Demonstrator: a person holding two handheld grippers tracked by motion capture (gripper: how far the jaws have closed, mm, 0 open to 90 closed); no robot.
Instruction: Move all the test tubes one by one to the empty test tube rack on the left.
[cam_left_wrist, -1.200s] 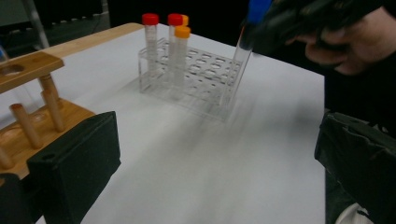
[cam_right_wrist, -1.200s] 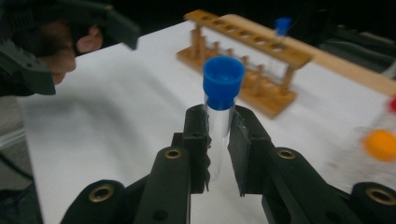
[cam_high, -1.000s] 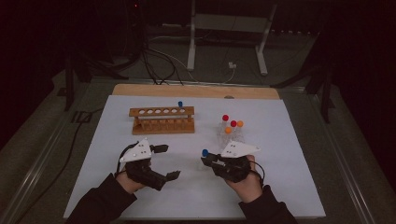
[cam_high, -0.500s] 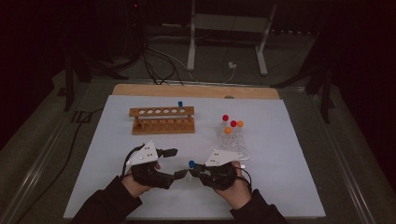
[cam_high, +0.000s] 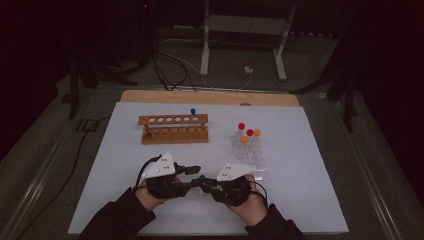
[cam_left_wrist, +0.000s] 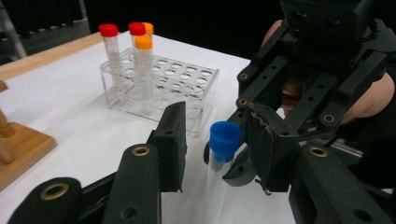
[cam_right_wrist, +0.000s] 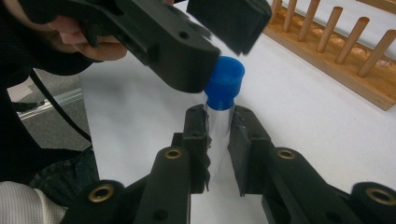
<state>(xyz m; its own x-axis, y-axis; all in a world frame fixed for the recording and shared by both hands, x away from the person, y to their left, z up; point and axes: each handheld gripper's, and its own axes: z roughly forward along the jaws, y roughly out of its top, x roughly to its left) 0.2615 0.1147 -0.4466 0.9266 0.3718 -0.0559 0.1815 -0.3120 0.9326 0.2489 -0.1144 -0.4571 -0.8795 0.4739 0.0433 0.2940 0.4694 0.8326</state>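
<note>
My right gripper (cam_right_wrist: 218, 135) is shut on a clear tube (cam_right_wrist: 218, 123) just below its blue cap (cam_right_wrist: 225, 79), holding it upright above the white mat (cam_high: 310, 165). My left gripper (cam_left_wrist: 217, 144) faces it with the blue cap (cam_left_wrist: 224, 137) between its pads. Its jaws have just been closing. One pad (cam_left_wrist: 170, 140) still stands clear of the cap, and the other pad (cam_left_wrist: 261, 149) sits close beside it. In the high view both grippers meet at the front middle of the mat, left gripper (cam_high: 196, 177) against right gripper (cam_high: 208, 183).
A wooden rack (cam_high: 173, 129) stands behind the left hand, with a blue-capped tube (cam_high: 193, 111) at its right end. A clear plastic rack (cam_high: 250, 154) behind the right hand holds red- and orange-capped tubes (cam_left_wrist: 137, 44). Cables and a stand lie beyond the table.
The right gripper carried the blue-capped tube left to meet the left gripper. The left gripper's jaws narrowed around the cap. Both hands now sit close together.
</note>
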